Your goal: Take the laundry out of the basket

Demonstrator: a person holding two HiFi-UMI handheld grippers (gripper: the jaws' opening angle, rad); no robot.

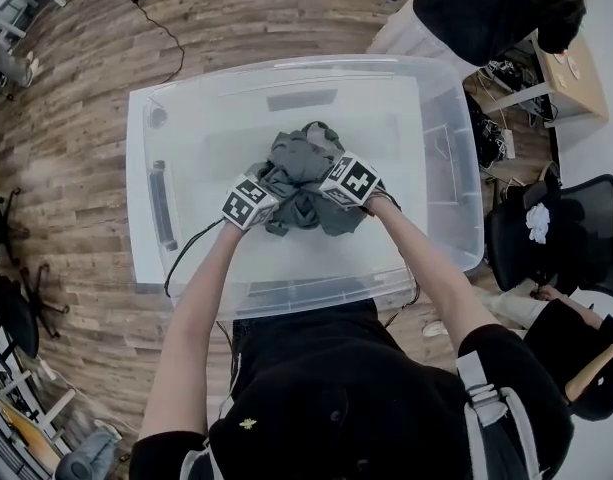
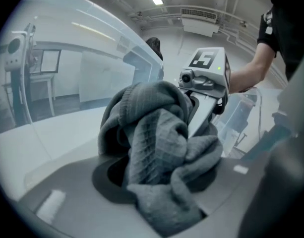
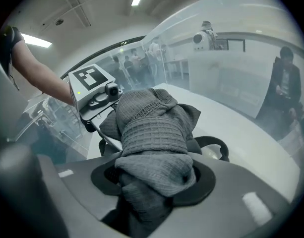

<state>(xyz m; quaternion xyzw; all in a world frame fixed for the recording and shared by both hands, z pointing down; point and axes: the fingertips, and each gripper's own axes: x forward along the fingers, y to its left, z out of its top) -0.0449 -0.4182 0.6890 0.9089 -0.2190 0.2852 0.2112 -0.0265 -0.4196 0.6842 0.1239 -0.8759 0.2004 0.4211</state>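
one grey garment is clamped by left claw and right claw (mid-frame), not yet out of the basket.

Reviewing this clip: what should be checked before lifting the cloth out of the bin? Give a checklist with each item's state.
1. Grip of left tool on cloth: ok, shut on it.
2. Grip of right tool on cloth: ok, shut on it.
3. Both tools on the same cloth: ok.
4. Cloth off the floor of the bin: cannot tell.
5. Cable clear of cloth: ok.
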